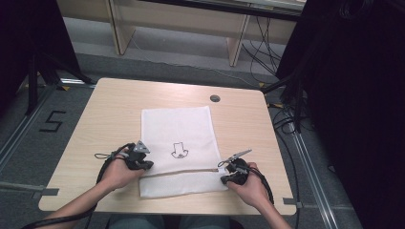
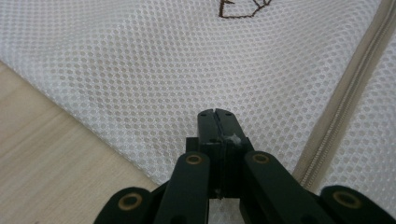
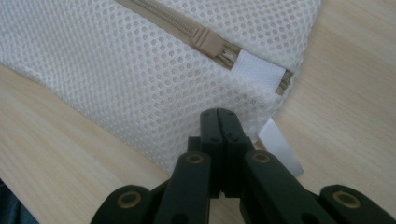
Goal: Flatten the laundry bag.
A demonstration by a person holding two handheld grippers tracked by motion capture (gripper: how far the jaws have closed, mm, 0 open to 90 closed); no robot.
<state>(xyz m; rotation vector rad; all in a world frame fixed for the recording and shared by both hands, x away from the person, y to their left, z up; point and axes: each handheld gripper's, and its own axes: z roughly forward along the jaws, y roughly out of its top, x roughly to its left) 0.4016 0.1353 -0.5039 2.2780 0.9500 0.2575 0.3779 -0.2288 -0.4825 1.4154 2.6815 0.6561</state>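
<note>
A white mesh zip bag (image 1: 176, 133) lies flat on the wooden table (image 1: 110, 109), with a brown outline motif (image 1: 179, 151) and a beige zipper (image 1: 186, 172) across its near part. My left gripper (image 1: 149, 165) rests at the bag's left edge. In the left gripper view the left gripper (image 2: 217, 113) lies shut over the mesh (image 2: 140, 70), beside the zipper (image 2: 345, 98). My right gripper (image 1: 223, 179) sits at the bag's near right corner. The right gripper (image 3: 218, 112) is shut, its tip at the mesh edge just below the zipper slider (image 3: 212, 43) and a white tab (image 3: 259, 70).
A round cable hole (image 1: 215, 98) sits at the table's far side. A white label (image 3: 280, 144) sticks out from the bag's corner. Wooden shelving (image 1: 181, 24) stands behind, black curtains (image 1: 353, 95) hang on the right, and cables (image 1: 286, 119) lie on the floor.
</note>
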